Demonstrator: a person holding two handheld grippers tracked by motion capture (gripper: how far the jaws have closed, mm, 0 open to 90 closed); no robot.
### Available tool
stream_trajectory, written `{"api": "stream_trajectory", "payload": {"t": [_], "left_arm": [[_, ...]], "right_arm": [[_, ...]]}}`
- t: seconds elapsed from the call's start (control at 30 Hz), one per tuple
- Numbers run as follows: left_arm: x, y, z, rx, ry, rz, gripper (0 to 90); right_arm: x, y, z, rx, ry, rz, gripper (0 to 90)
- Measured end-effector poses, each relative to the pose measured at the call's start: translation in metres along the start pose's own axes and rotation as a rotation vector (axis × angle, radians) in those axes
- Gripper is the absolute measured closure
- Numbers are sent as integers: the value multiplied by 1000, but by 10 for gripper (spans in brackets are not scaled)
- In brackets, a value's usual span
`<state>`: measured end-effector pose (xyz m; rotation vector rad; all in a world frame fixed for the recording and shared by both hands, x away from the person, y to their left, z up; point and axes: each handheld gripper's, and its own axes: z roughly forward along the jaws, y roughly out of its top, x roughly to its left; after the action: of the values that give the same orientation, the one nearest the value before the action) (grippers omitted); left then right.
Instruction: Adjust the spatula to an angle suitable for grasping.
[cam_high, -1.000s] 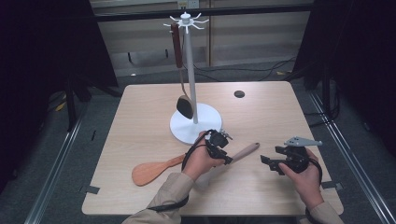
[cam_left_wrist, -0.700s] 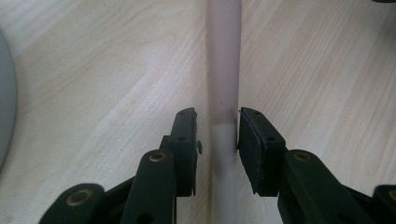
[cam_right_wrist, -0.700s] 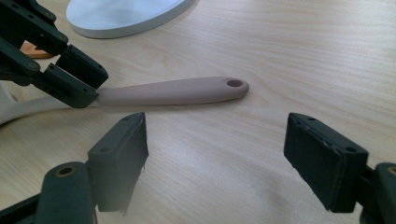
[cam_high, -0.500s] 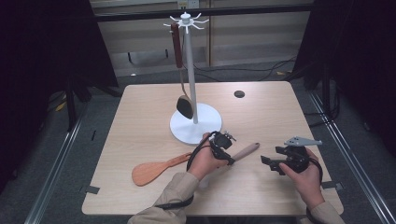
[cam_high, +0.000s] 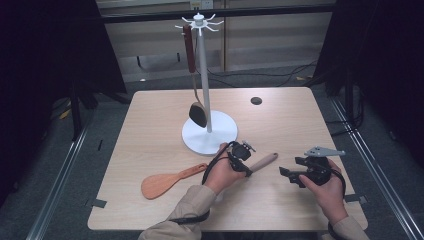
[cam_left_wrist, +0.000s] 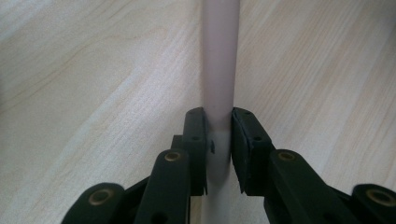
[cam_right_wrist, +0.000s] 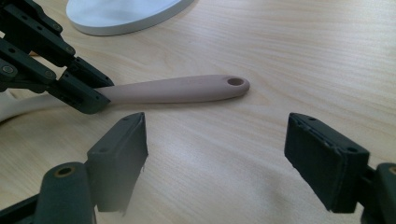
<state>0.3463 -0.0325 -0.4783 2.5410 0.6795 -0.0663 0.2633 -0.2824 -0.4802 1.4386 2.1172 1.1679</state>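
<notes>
A utensil with a pale pink handle lies on the wooden table, in front of the white stand. My left gripper is shut on that handle; in the left gripper view both pads press its sides and the handle runs straight away from me. In the right gripper view the handle lies crosswise, its hanging hole at the right end, with the left gripper clamped on its left part. My right gripper stands open, just short of the handle, holding nothing.
The white stand has a tall pole with hooks on top. A dark ladle with a red-brown handle hangs from one hook. An orange wooden spatula lies at the front left. A small black disc sits at the back right.
The left hand and its gripper have edged a little to the right along the pink handle. The right gripper has hardly moved.
</notes>
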Motion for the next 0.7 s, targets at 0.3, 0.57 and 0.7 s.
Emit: {"api": "stream_trajectory", "payload": {"t": [0.3,0.57,0.7], "left_arm": [[0,-5,-3,5,-14,-14,737],[-4,-4,-2,20,24,30,760],[-7,-2,-3,40,41,34,769]], "right_arm": [[-1,0,-1,-8,-2,-1,205],[2,2,-1,-11,-4,-4,204],[1,1,-1,-13,2,3,203]]}}
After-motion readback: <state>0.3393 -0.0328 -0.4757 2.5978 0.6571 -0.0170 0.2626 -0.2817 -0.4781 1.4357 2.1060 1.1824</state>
